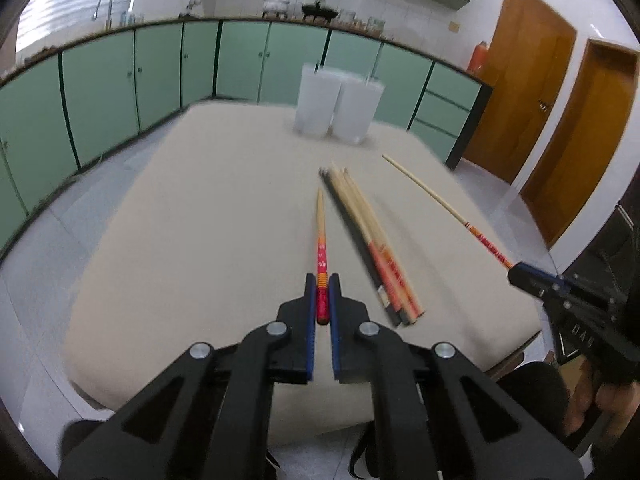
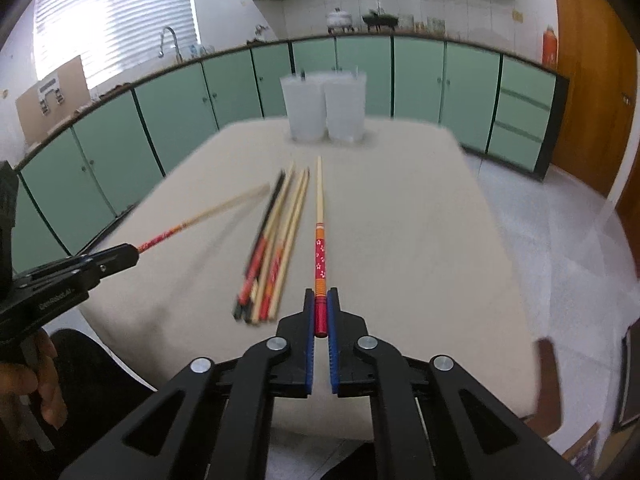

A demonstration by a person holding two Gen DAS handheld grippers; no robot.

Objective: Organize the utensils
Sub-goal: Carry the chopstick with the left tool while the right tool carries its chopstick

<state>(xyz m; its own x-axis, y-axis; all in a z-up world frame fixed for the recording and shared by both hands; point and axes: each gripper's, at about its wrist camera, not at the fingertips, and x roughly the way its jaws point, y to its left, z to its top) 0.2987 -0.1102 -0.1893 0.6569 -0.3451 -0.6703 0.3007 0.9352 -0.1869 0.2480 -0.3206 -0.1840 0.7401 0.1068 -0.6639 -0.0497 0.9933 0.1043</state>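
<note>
My left gripper (image 1: 322, 280) is shut on the red end of a red-handled chopstick (image 1: 321, 240), held above the beige table (image 1: 200, 240); it also shows in the right wrist view (image 2: 134, 254) with its chopstick (image 2: 208, 216). My right gripper (image 2: 321, 294) is shut on the red end of a second red-handled chopstick (image 2: 319, 216); it shows in the left wrist view (image 1: 514, 270) with its chopstick (image 1: 432, 196). A bundle of several chopsticks (image 1: 372, 240) lies on the table between them, seen too in the right wrist view (image 2: 272, 248). Two translucent white cups (image 1: 338, 104) stand at the far edge (image 2: 324, 106).
Green cabinets (image 1: 160, 72) under a counter with a tap run along the far wall. Brown doors (image 1: 552, 120) stand at the right. The table has a front edge just below both grippers. An orange canister (image 1: 479, 56) stands on the counter's right end.
</note>
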